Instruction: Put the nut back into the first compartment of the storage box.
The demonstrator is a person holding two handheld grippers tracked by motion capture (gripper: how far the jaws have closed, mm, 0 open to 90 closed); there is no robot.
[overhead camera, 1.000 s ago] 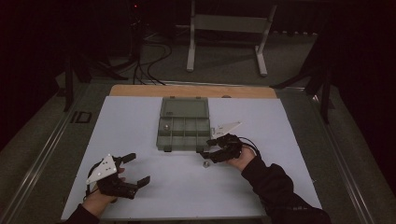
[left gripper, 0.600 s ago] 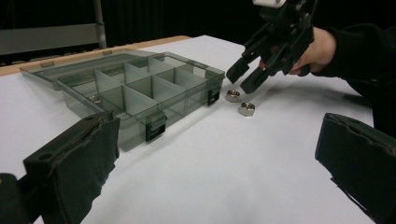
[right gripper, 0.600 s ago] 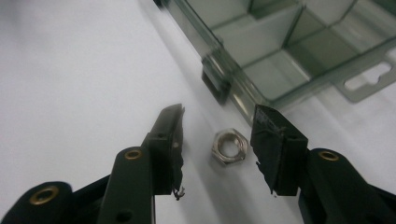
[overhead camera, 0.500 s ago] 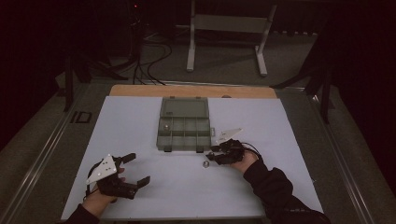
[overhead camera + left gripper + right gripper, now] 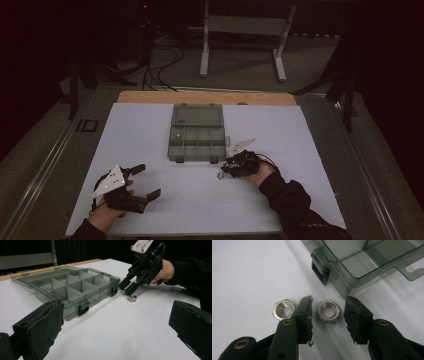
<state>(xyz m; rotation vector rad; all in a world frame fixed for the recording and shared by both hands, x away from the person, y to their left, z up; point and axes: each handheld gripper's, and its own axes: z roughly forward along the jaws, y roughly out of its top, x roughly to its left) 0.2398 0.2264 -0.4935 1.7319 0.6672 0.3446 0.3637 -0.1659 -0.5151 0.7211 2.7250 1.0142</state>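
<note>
White surface, right gripper open around one nut, second nut just outside, left gripper open, empty.

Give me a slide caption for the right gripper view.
Open right gripper straddling one hex nut on the white table, a second nut outside its jaws, beside the compartment box.

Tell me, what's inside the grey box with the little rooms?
The open organiser box looks mostly bare. One small shiny piece sits in a left compartment, too small to name. Two hex nuts lie outside on the table. The box's near wall partly hides its front compartments.
</note>
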